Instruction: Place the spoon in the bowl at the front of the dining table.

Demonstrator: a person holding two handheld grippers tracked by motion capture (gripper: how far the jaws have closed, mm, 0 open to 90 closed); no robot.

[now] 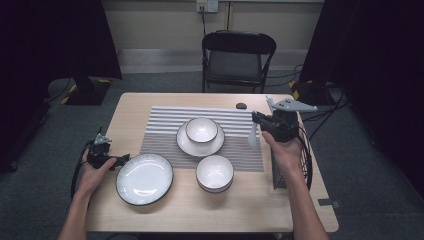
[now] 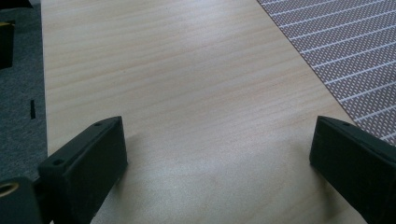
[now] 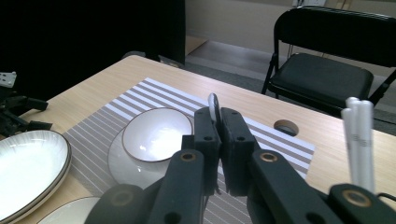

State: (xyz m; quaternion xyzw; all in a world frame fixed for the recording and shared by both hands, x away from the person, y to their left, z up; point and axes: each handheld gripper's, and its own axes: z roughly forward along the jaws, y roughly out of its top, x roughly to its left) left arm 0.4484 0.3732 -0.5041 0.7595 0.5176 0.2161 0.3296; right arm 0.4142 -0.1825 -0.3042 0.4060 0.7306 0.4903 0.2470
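At the right tool (image 3: 219,135), jaws pressed together and clamped on a thin white utensil (image 3: 213,106), with its rounded end poking up just past the pads; in the high view, hanging pale below that same tool (image 1: 257,118)

Just beyond and below those tips, a white bowl (image 3: 156,135) sitting in a saucer (image 1: 200,146), both on a grey striped mat (image 3: 116,112)

Farther past the tips and off to their right, a small dark round thing (image 3: 286,127) on bare wood at the mat's far edge

Close on the right of the tool, a pair of white sticks (image 3: 359,140) standing upright; cannot tell what holds them

Under the holding forearm, a dark mesh holder (image 1: 278,175) on the surface (image 1: 130,110)

Nearer the person than the mat, a second white bowl (image 1: 214,172), and beside it a large dark-rimmed plate (image 1: 145,178)

At the left tool (image 2: 217,154), jaws wide apart with nothing but pale wood grain between them, low over the surface, the plate's rim just in front of the tips in the high view (image 1: 122,159); a corner of the mat ahead and to the right of those jaws

Beyond the surface's far edge, a black folding chair (image 1: 237,60) on grey carpet (image 1: 50,130), a pale wall with a socket (image 1: 207,6) behind, and dark curtains (image 1: 50,35) on both sides
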